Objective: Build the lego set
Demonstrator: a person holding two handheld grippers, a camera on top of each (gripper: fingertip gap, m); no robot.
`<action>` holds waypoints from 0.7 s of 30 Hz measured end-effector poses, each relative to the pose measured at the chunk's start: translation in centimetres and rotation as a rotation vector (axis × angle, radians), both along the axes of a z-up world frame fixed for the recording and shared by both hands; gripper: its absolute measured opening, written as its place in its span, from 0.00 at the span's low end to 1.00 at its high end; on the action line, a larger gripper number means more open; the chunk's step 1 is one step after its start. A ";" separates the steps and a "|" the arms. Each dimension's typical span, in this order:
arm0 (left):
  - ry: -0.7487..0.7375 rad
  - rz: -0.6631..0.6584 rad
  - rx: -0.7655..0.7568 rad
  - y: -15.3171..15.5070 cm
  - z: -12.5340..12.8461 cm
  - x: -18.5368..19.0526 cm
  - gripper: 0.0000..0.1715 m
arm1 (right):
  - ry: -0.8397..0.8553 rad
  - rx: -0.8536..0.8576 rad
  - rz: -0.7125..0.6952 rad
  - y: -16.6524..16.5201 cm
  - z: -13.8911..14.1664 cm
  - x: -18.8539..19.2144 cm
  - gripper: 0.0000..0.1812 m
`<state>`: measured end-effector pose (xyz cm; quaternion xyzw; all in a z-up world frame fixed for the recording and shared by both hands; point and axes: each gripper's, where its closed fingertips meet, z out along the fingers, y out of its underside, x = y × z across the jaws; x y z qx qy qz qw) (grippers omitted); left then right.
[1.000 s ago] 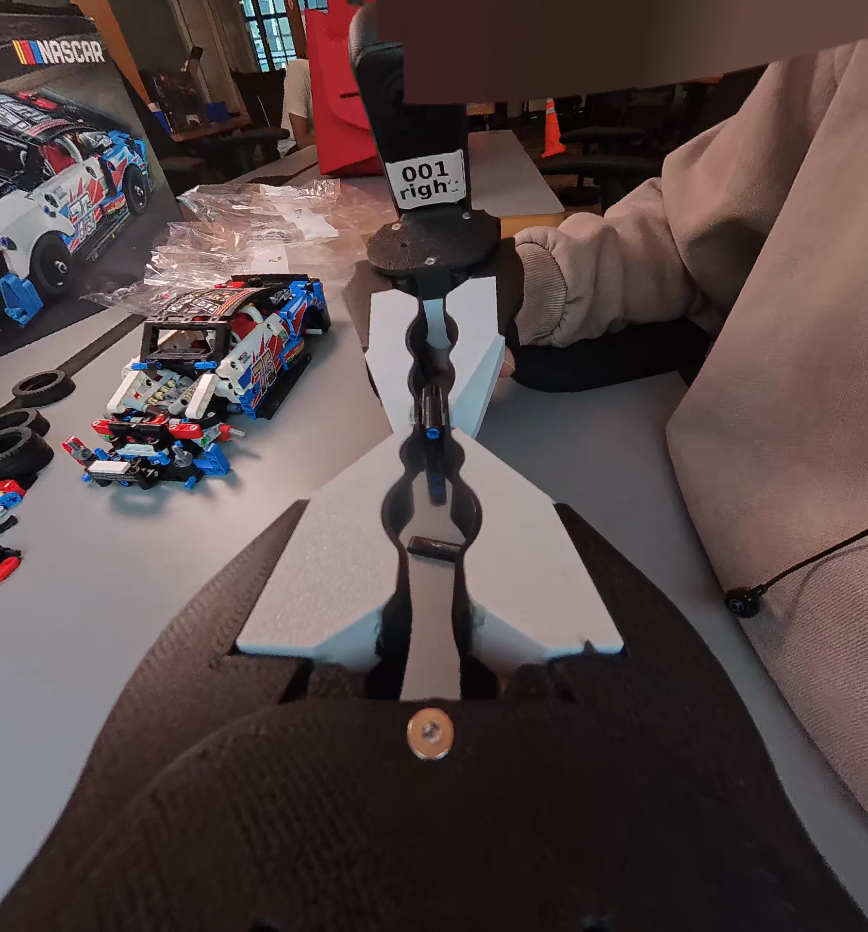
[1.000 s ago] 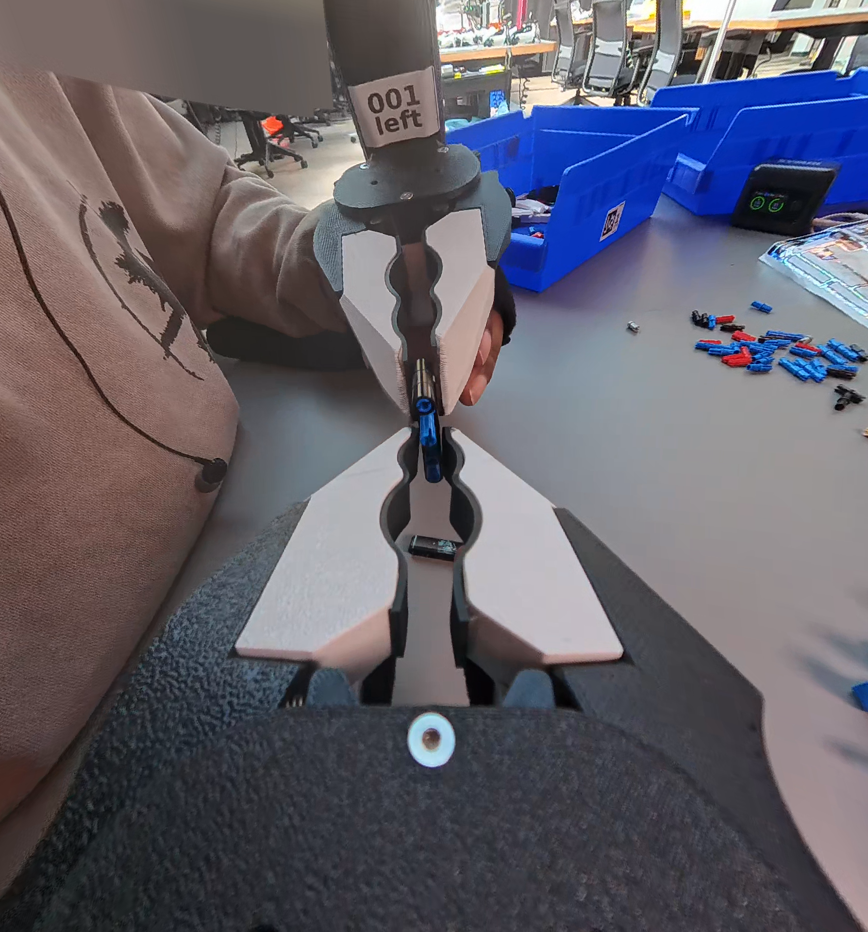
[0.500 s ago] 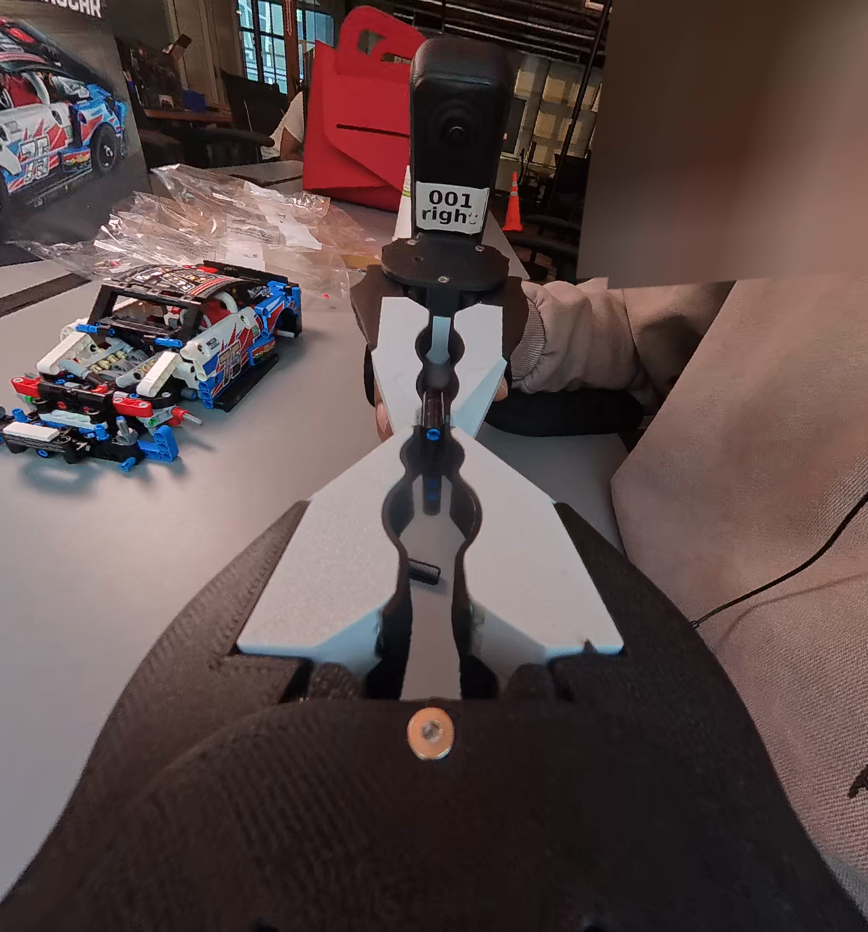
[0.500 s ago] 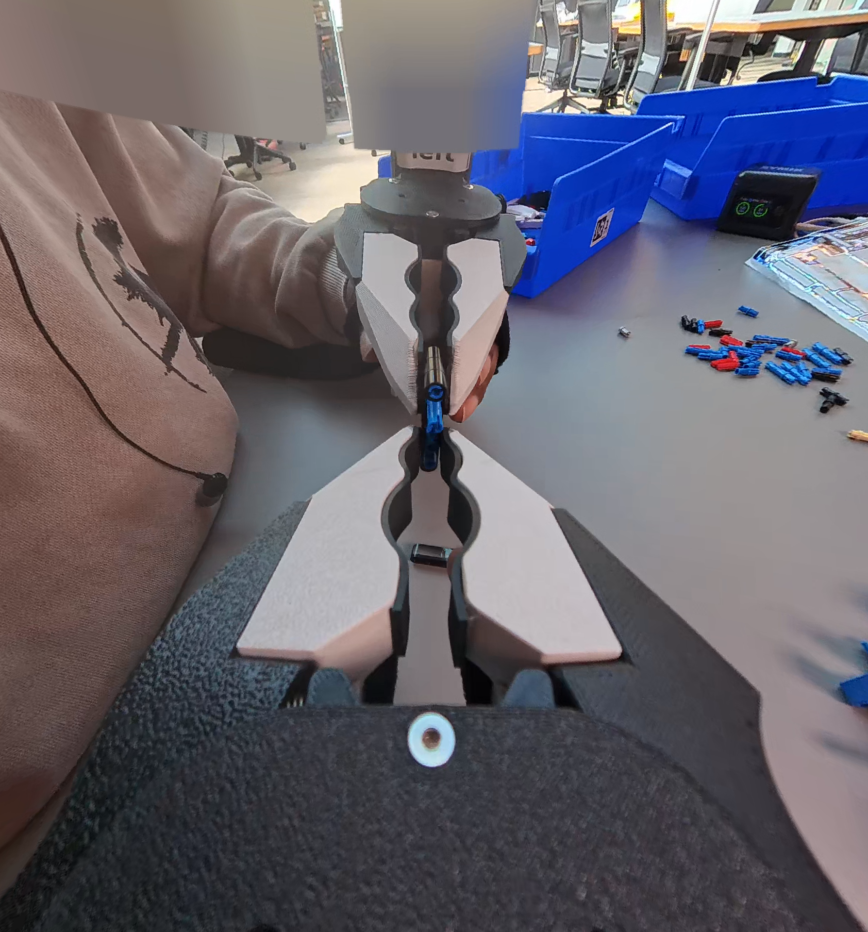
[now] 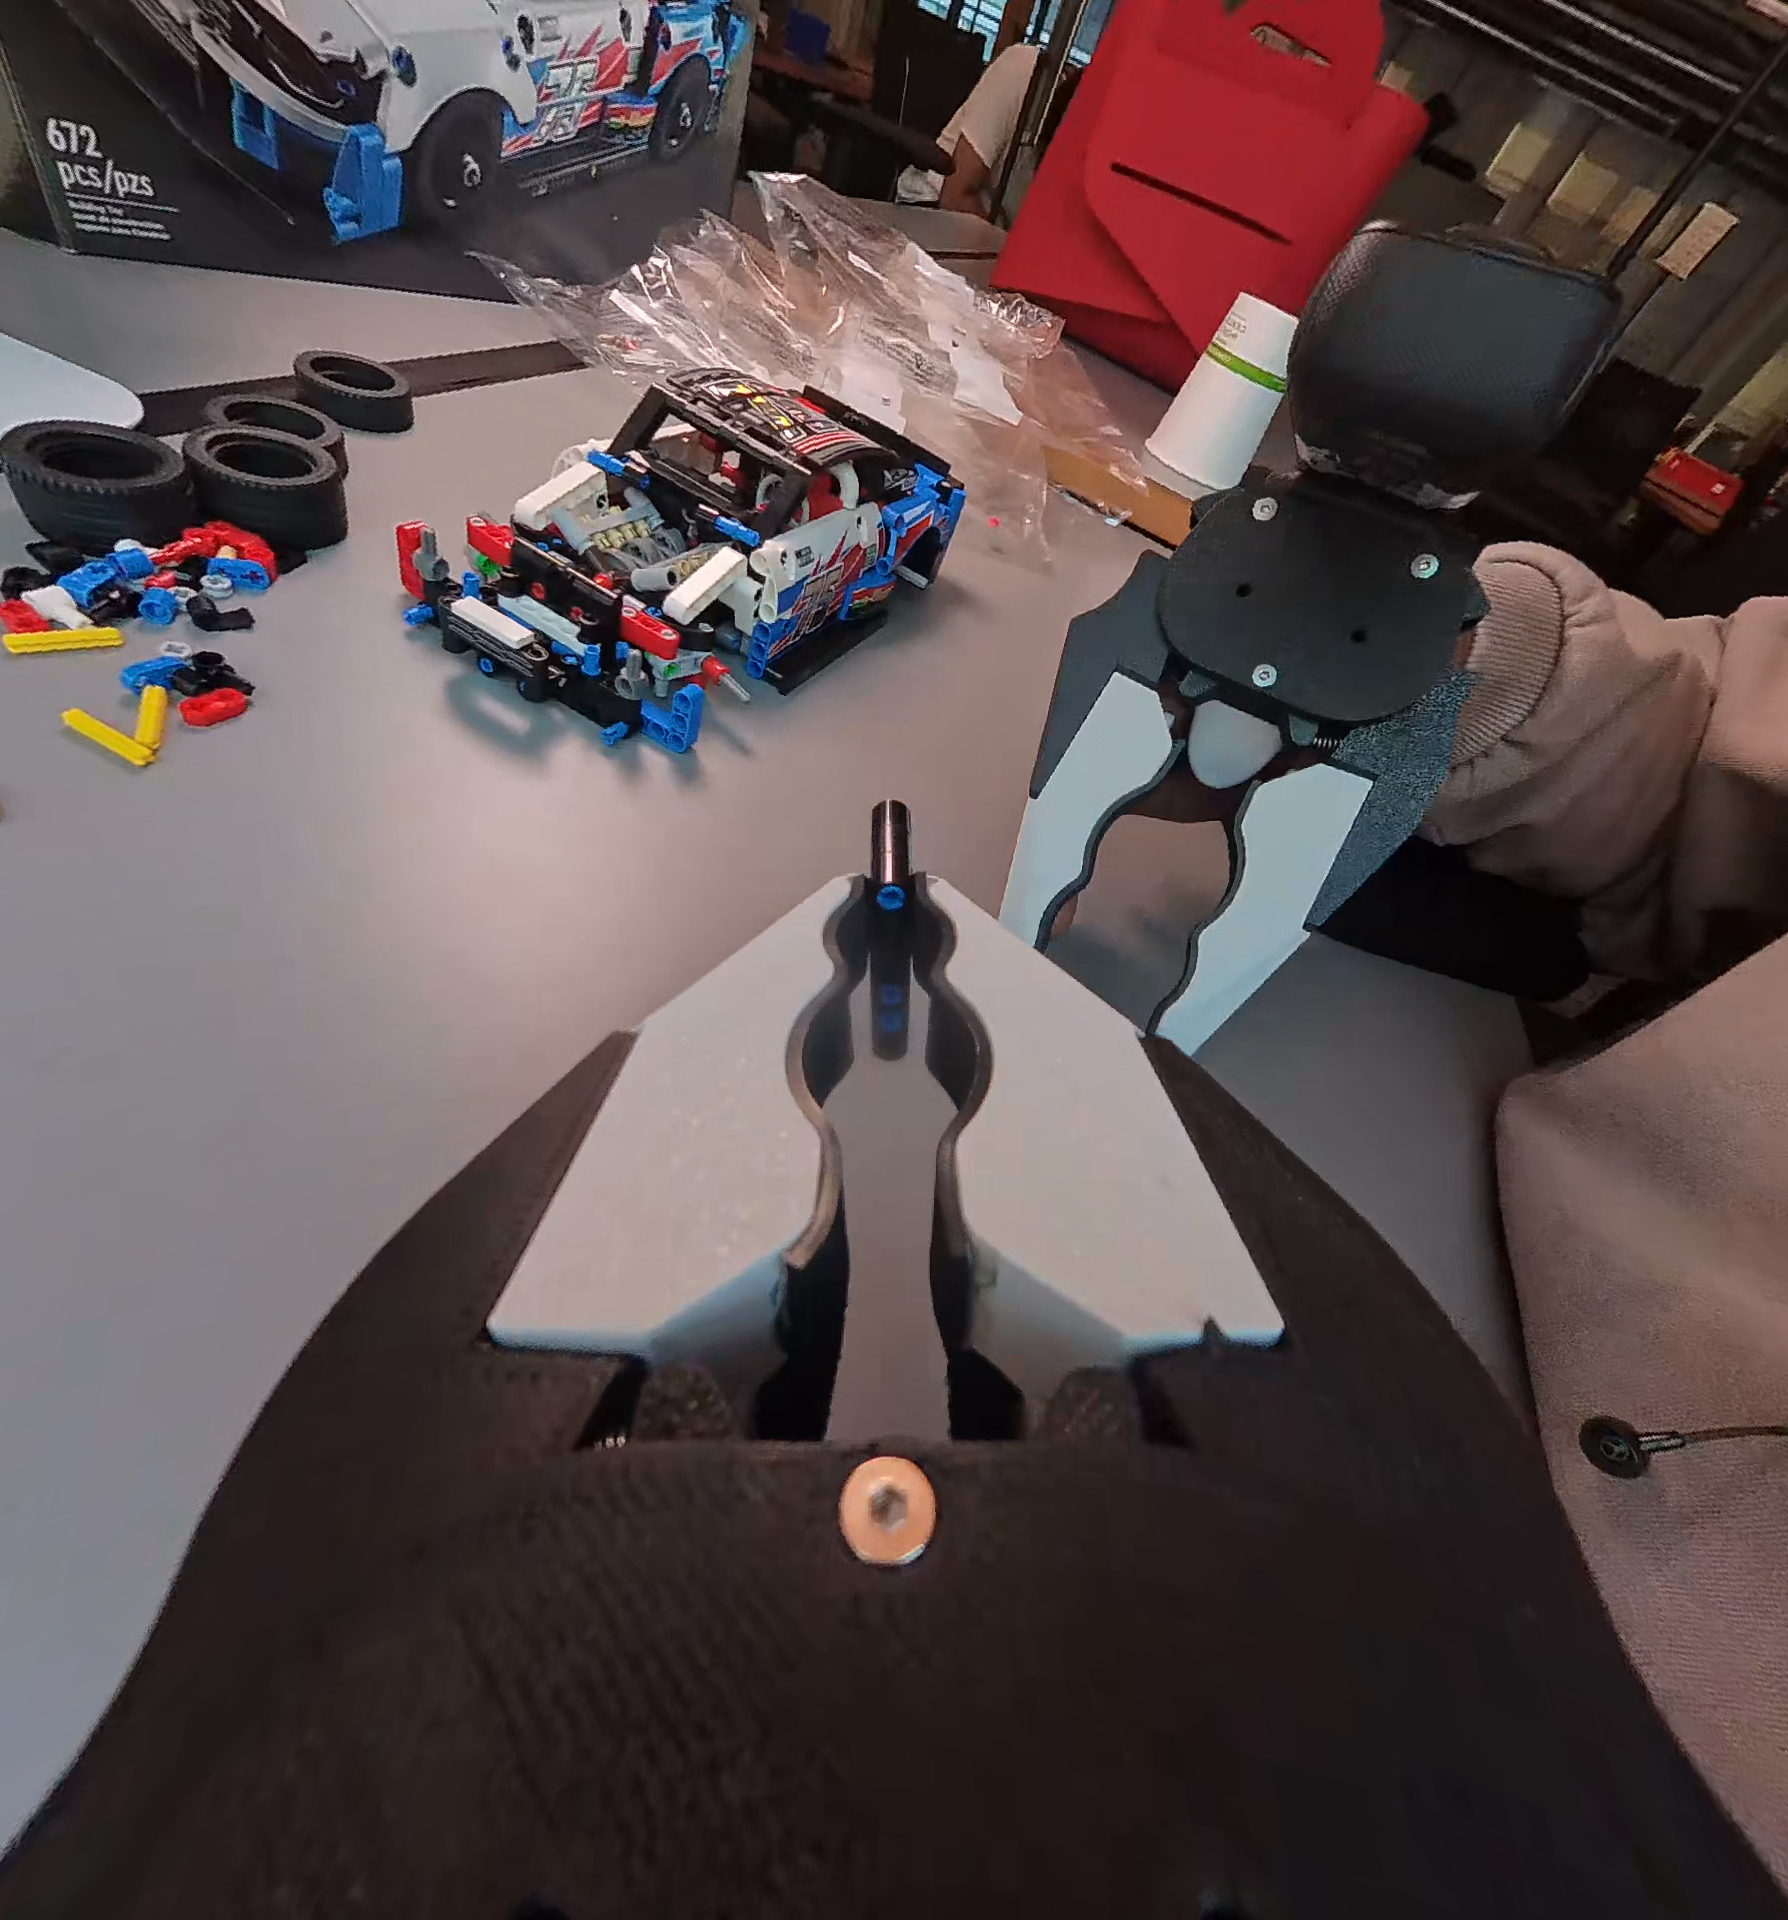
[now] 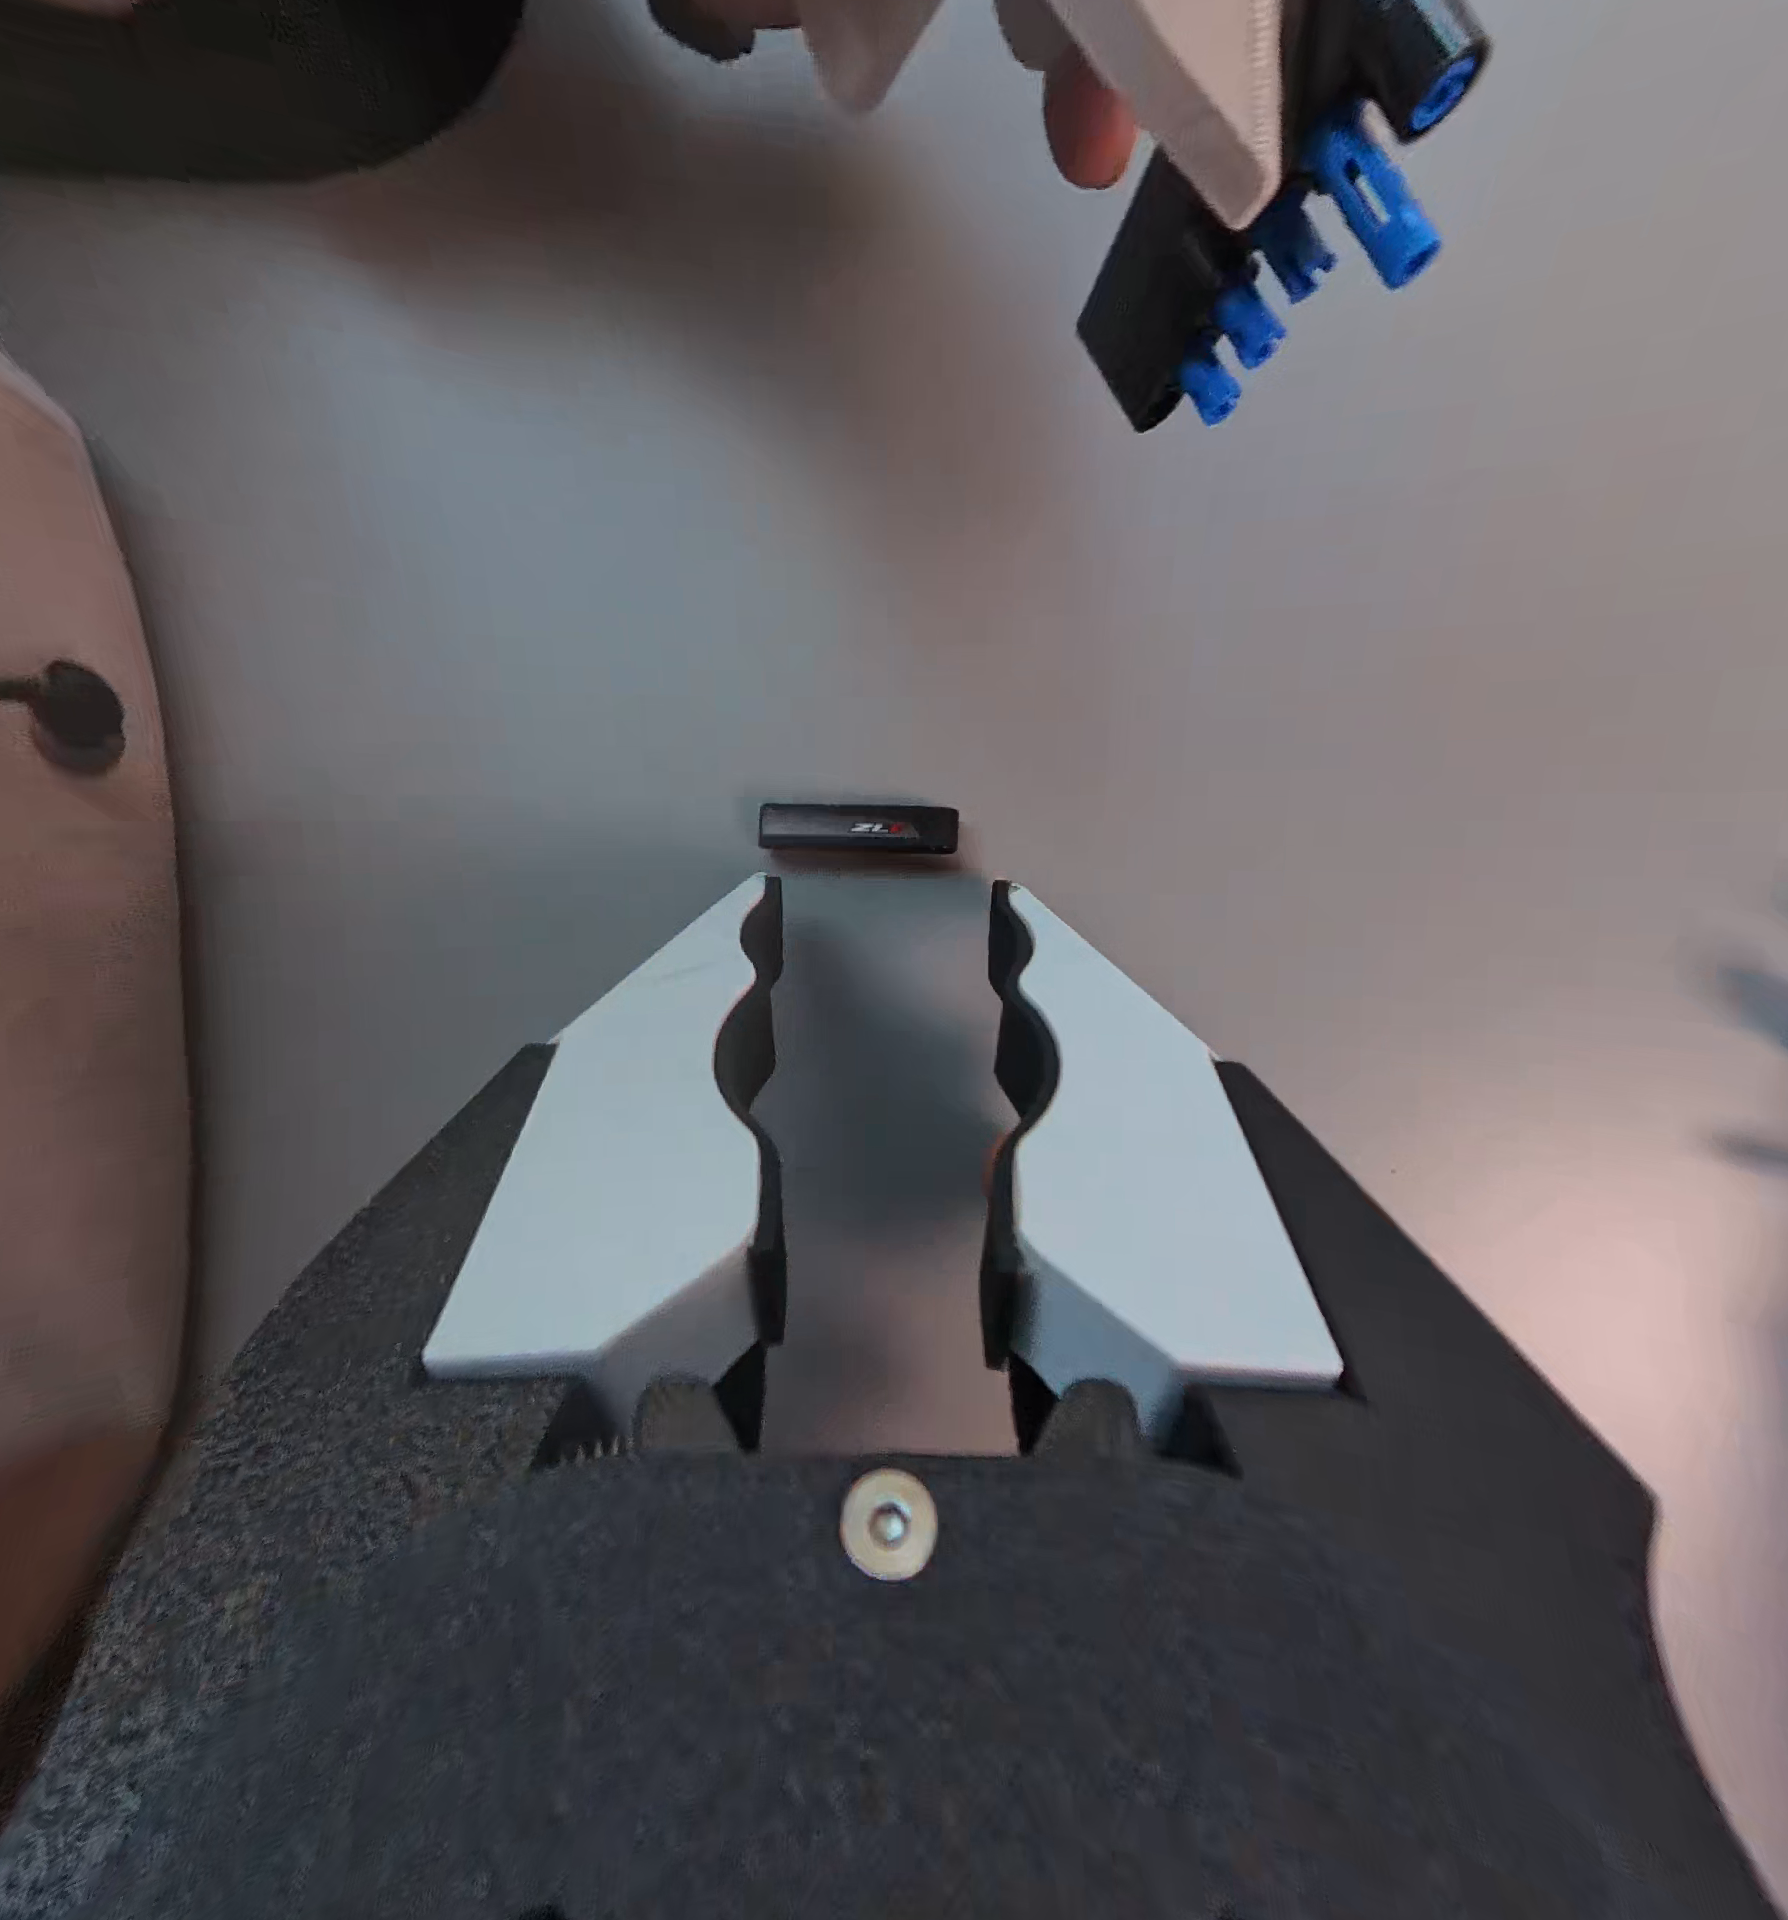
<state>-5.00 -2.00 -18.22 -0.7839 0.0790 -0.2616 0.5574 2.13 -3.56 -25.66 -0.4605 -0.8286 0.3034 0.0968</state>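
left gripper (image 5: 888,902) is clamping a black beam with blue pins (image 5: 890,862); right gripper (image 6: 885,896) is hovering with jaws spread wide, empty, above a small black tile (image 6: 858,828) on the grey table (image 5: 246,987). the car body (image 5: 703,540) is standing largely assembled; four tyres (image 5: 183,468) and loose pieces (image 5: 131,623) are awaiting fitting.

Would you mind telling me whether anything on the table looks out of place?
A small black piece lies alone on the bare table, just beyond the open right gripper, apart from the loose-parts pile.
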 end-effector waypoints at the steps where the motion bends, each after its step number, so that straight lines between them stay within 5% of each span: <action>1: 0.001 0.004 -0.002 0.0 0.0 -0.1 0.03 | -0.016 -0.023 -0.038 -0.3 0.2 -0.1 0.22; 5: -0.003 0.003 0.000 0.0 0.2 -0.1 0.03 | -0.054 0.027 -0.087 -1.4 -0.2 -0.1 0.28; 15: 0.038 -0.057 0.045 -0.6 1.0 0.7 0.03 | -0.065 0.167 0.001 -0.6 -0.4 -0.3 0.20; 21: 0.232 -0.211 0.422 -2.9 5.0 4.0 0.03 | 0.058 0.226 0.014 0.8 0.1 -0.2 0.20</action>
